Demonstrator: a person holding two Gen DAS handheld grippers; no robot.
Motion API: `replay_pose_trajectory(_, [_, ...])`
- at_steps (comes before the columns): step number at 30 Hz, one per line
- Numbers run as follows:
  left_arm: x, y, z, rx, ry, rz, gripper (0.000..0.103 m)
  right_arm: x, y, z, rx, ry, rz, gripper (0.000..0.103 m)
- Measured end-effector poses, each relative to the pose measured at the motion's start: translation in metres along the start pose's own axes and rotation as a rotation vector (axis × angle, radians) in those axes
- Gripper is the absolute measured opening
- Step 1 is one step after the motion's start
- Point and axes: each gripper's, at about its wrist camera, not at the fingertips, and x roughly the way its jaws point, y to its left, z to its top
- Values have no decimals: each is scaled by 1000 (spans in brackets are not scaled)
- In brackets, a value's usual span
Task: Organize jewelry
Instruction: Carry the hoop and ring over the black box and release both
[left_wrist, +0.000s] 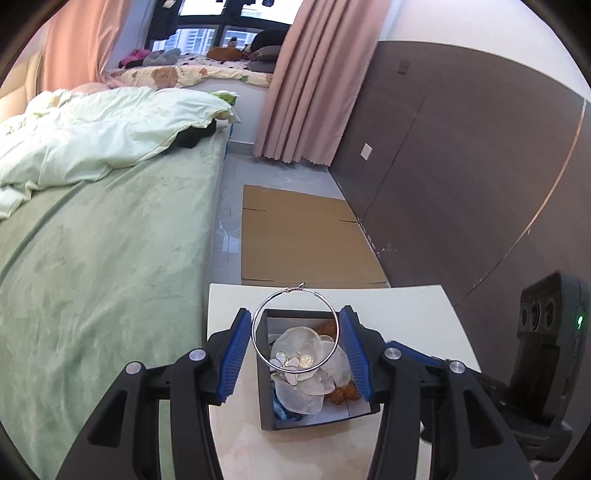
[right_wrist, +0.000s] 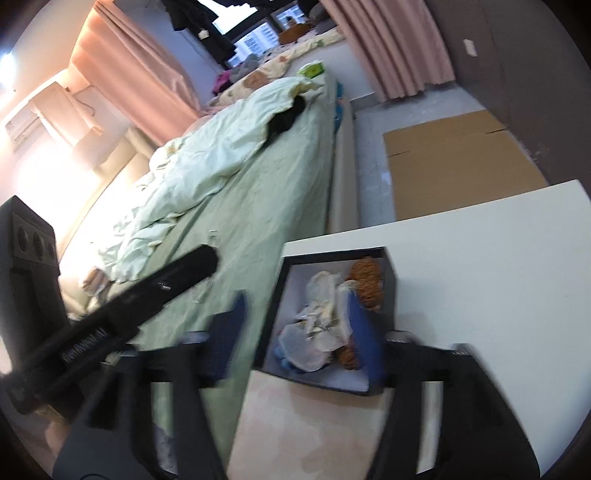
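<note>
The left gripper (left_wrist: 295, 350) clamps a silver hoop (left_wrist: 294, 328) above the open box (left_wrist: 317, 419) on the table (left_wrist: 406, 314), while the right gripper (right_wrist: 295, 332) hangs open and empty, so lower the hoop level before releasing.

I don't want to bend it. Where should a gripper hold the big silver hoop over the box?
Hold the hoop across its widest part, pads on the left and right sides of the wire, as the left gripper does. Approach from the near side; the clasp sits at the far end.
</note>
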Motion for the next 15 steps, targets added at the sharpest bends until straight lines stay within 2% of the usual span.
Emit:
replay_pose_trajectory(5, [3, 1, 1, -13, 6, 3, 48, -15, -13, 2, 46, -45, 3, 76])
replay_pose_trajectory(12, [15, -11, -1, -21, 15, -33, 50, -40, -42, 8, 124, -86, -18, 77])
replay_pose_trajectory(13, [17, -14, -1, -26, 14, -36, 64, -43, -47, 9, 138, -91, -22, 77])
replay_pose_trajectory(15, [16, -18, -2, -25, -5, -19, 83, -48, -54, 10, 160, -100, -24, 77])
